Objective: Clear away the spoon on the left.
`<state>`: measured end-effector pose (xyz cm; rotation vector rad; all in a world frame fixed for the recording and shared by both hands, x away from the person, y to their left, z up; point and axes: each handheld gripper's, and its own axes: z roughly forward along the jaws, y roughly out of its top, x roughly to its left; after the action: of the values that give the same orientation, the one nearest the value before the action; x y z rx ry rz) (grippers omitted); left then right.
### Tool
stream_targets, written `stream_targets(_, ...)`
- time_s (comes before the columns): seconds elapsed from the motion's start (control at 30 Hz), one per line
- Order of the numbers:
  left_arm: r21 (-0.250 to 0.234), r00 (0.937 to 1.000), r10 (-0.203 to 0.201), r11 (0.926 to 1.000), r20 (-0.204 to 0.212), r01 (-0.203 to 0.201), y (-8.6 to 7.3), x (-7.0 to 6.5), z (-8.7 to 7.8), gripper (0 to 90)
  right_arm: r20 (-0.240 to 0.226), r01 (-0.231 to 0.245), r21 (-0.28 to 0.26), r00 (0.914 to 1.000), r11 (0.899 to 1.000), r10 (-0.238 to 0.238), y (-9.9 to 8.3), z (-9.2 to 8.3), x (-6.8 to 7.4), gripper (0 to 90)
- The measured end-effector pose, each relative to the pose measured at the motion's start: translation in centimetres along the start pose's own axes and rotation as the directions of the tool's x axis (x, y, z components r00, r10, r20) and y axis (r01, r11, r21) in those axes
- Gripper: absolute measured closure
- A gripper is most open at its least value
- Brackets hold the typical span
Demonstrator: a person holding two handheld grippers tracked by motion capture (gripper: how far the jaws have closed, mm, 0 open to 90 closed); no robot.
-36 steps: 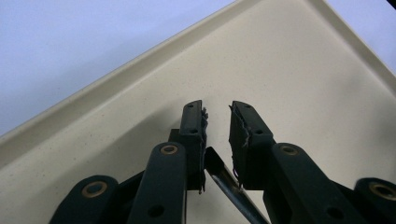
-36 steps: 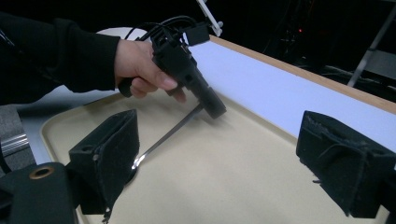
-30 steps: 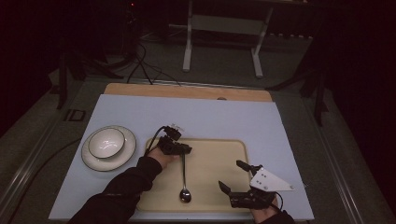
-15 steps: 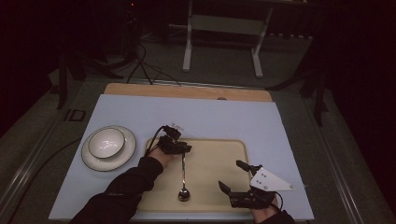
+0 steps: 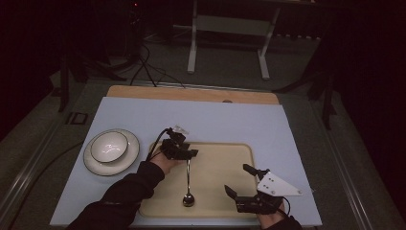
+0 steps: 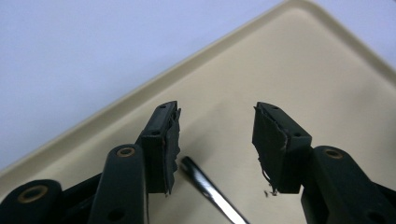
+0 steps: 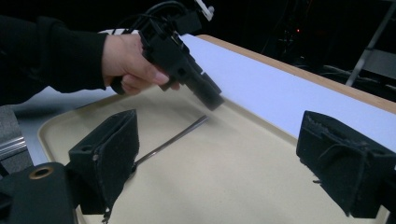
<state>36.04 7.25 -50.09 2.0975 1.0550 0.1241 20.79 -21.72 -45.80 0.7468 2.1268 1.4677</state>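
A metal spoon (image 5: 188, 184) lies flat on the beige tray (image 5: 220, 163), bowl end toward the front. My left gripper (image 5: 189, 154) hovers just over the far tip of the handle. In the left gripper view the jaws (image 6: 215, 135) have just been opening; the handle tip (image 6: 205, 186) lies low between them, close to the left pad, and neither pad presses on it. My right gripper (image 5: 238, 179) stands wide open over the tray's front right, nothing between its pads (image 7: 219, 154). From there I see the spoon handle (image 7: 175, 137) and the left gripper (image 7: 212, 100) above it.
A white bowl (image 5: 109, 146) sits on a white plate (image 5: 93, 165) to the left of the tray, on the pale blue table cover (image 5: 230, 122). A wooden strip (image 5: 191, 93) edges the far side. Dark floor, cables and a stand lie beyond.
The left gripper has risen slightly off the spoon handle and its jaws have spread apart, leaving the spoon lying on the tray. The right gripper has stayed put.
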Motion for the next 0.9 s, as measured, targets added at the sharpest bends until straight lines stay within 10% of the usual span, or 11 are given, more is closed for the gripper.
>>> stream_targets(0.43, -0.049, 0.9916, 0.044, 0.9981, 0.122, -0.038, 0.3, -0.8, -2.6, 3.2, 0.0, -0.001, 0.002, 1.0, 1.0, 0.001, 0.0, 0.0, 0.0, 13.3)
stream_targets(0.9, -0.122, 0.9804, 0.165, 0.9808, 0.108, -0.152, -0.1, -2.2, -5.9, 2.2, 0.002, 0.001, 0.003, 1.0, 1.0, -0.001, 0.0, 0.0, 0.0, 13.3)
